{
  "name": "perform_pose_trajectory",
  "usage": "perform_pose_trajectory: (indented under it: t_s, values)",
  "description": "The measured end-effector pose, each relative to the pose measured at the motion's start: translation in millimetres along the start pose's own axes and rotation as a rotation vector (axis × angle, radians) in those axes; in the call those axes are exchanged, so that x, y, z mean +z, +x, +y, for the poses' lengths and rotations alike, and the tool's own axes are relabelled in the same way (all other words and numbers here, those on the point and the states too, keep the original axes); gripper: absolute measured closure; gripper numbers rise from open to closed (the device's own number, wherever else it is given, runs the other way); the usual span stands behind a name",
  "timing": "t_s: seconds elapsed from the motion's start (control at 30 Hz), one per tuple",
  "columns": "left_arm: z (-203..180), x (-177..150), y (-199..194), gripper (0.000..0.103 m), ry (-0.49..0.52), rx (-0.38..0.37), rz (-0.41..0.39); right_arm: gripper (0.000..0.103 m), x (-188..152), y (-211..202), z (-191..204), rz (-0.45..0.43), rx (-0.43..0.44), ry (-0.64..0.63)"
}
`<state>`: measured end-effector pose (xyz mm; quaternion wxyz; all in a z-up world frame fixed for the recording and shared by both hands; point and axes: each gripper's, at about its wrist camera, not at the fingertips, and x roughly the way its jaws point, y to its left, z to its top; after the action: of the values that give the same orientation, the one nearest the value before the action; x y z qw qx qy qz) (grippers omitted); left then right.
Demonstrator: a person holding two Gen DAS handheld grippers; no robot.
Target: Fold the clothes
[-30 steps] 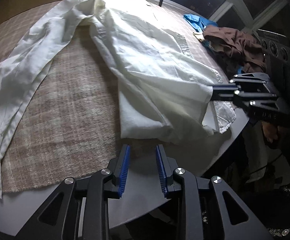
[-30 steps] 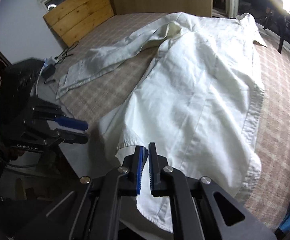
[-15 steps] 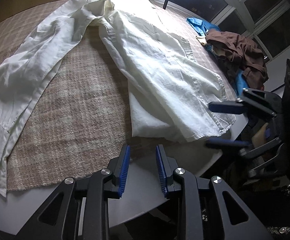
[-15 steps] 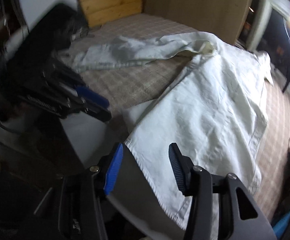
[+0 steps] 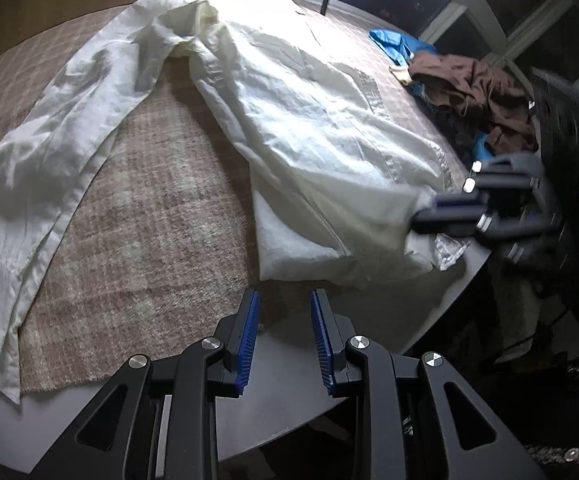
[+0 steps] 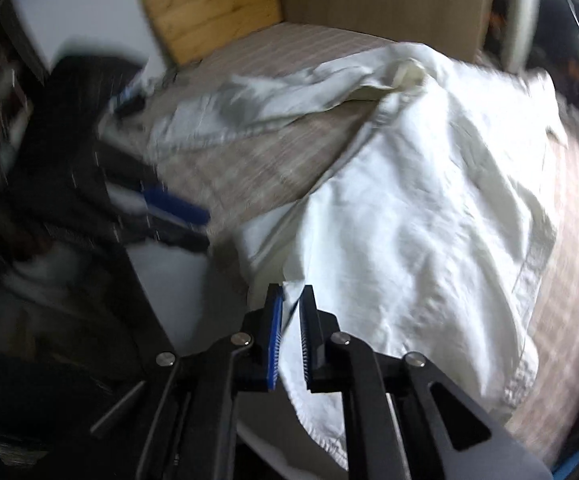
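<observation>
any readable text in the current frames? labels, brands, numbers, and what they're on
None readable.
White shirt: no print or visible tag.
Right gripper, seen from the left wrist view: motion-blurred, any marking is illegible.
Left gripper, seen from the right wrist view: blurred too, nothing legible.
Brown garment and blue cloth: no lettering visible.

White shirt (image 5: 321, 128) spread on checked cloth — sleeve out sideways; hem corner lifted.
</observation>
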<state>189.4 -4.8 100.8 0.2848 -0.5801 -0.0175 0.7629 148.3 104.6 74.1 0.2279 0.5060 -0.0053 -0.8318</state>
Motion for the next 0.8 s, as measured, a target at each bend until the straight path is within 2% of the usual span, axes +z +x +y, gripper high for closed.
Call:
perform_pose_trajectory:
  t_s: [0.03, 0.1, 0.2, 0.37, 0.5, 0.53, 0.6, 0.63, 0.73, 0.77, 0.8]
  values:
    - [-3.4, 2.5, 0.9, 0.072, -0.001, -0.005, 0.001, 0.097, 0.3, -4.6, -5.8, -0.014, -0.001, 0.019]
    - [-10.2, 7.6, 2.8, 0.068, -0.001, -0.015, 0.003, 0.098, 0.6, -12.2, -13.5, -0.035, -0.029, 0.037]
    - [-21.2, 18.7, 5.2, 0.068, 0.004, -0.047, -0.009, 0.099, 1.7, -28.5, -25.0, -0.080, -0.018, 0.086]
    - [-19.1, 27.8, 20.4, 0.068, -0.034, -0.041, 0.018, 0.099, 3.7, -60.5, -36.6, -0.171, 0.007, 0.118]
    - [-17.4, 35.1, 32.5, 0.073, -0.063, -0.037, 0.040, 0.100, 4.4, -72.9, -41.7, -0.199, 0.022, 0.126]
    - [-17.0, 36.9, 35.6, 0.082, -0.071, -0.035, 0.046, 0.100, 4.0, -72.2, -41.5, -0.189, 0.031, 0.118]
    - [-16.2, 40.5, 41.7, 0.092, -0.085, -0.033, 0.056, 0.099, 0.4, -68.6, -36.9, -0.160, 0.050, 0.091]
    - [-15.8, 42.2, 44.2, 0.094, -0.093, -0.032, 0.061, 0.098, -2.0, -65.2, -32.5, -0.145, 0.051, 0.072]
    - [-15.9, 40.4, 38.3, 0.093, -0.102, -0.024, 0.066, 0.073, -12.5, -54.4, -19.1, -0.108, 0.021, 0.024]
    - [-15.7, 38.7, 35.4, 0.092, -0.102, -0.011, 0.073, 0.073, -16.8, -53.1, -18.7, -0.107, 0.021, 0.023]
    - [-15.6, 36.9, 32.2, 0.084, -0.102, 0.003, 0.079, 0.073, -21.9, -53.4, -21.6, -0.109, 0.020, 0.036]
